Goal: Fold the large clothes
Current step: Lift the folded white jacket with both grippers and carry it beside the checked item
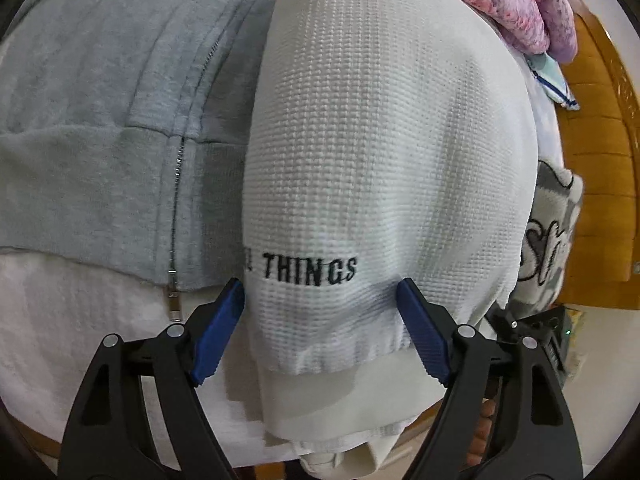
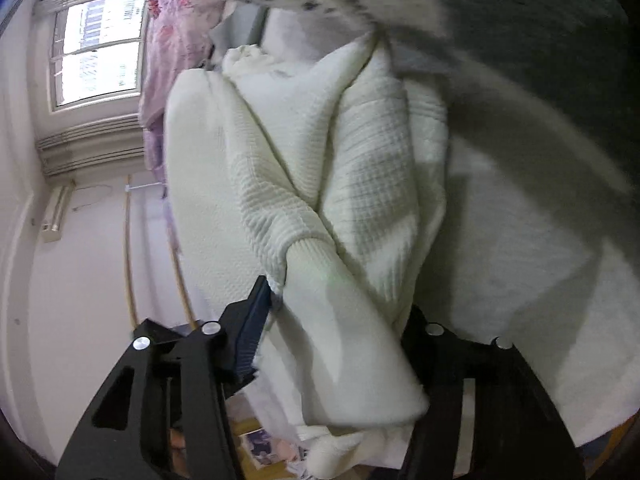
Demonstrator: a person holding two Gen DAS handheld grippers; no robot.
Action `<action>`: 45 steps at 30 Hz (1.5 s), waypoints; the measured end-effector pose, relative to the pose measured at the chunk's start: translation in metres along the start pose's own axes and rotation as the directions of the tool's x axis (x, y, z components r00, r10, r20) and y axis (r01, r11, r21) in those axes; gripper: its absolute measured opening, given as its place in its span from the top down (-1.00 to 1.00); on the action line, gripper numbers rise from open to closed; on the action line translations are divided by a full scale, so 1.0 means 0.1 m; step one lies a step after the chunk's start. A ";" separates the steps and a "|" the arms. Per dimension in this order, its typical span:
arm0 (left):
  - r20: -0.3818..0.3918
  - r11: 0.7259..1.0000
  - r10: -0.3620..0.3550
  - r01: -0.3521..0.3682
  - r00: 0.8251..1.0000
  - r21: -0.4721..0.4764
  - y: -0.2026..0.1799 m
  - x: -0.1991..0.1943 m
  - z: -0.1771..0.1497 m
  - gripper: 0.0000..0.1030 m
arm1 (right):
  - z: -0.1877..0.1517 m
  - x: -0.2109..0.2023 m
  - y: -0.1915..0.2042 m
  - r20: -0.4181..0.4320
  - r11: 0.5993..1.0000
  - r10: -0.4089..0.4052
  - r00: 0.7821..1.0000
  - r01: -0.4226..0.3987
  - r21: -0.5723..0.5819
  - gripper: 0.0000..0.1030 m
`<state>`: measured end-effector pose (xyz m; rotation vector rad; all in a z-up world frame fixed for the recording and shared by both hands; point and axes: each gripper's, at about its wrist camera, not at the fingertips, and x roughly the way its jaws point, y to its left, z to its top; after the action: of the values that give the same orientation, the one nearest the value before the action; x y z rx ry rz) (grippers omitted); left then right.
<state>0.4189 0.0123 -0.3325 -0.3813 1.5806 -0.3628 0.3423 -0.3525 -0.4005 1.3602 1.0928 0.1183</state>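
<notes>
The white sweater (image 1: 372, 152), filling the frame's centre on the bed, should be pinched squarely at its hem between the wide-apart left gripper (image 1: 320, 300) before being folded, while the right gripper (image 2: 336, 312) straddles its cuff.

Matt waffle-knit white sweater (image 1: 380, 140); fuzzy grey fleece hoodie (image 1: 100, 120)

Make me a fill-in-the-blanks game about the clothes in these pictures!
1. The black word stitched on the white knit sweater is ____.
2. The grey hoodie beside it closes with a ____.
3. The pads on the left gripper fingers are coloured ____.
4. In the right wrist view, the sweater's cuff lies between the fingers of the ____ gripper.

Missing words: THINGS; zipper; blue; right
</notes>
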 end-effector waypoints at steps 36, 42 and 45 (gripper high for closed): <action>0.476 0.957 -0.279 0.198 0.834 0.214 -2.08 -1.78 -0.06 0.35 | 0.45 -1.91 2.95 0.161 0.771 0.042 0.986 0.070 -0.634 0.56; 0.429 0.915 -0.348 0.202 0.833 0.349 -2.94 -1.28 -0.41 0.35 | 0.56 -2.81 2.39 0.279 0.789 0.039 0.959 0.142 -0.598 0.56; 0.382 0.906 -0.332 0.179 0.863 0.384 -3.18 -0.73 -0.63 0.35 | 0.66 -3.04 1.74 0.312 0.826 -0.027 0.950 0.197 -0.529 0.56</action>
<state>0.3650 -0.2379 -0.1201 -0.3791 0.9966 -0.6959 0.3120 -0.5447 -0.1016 0.7513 0.7969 0.1301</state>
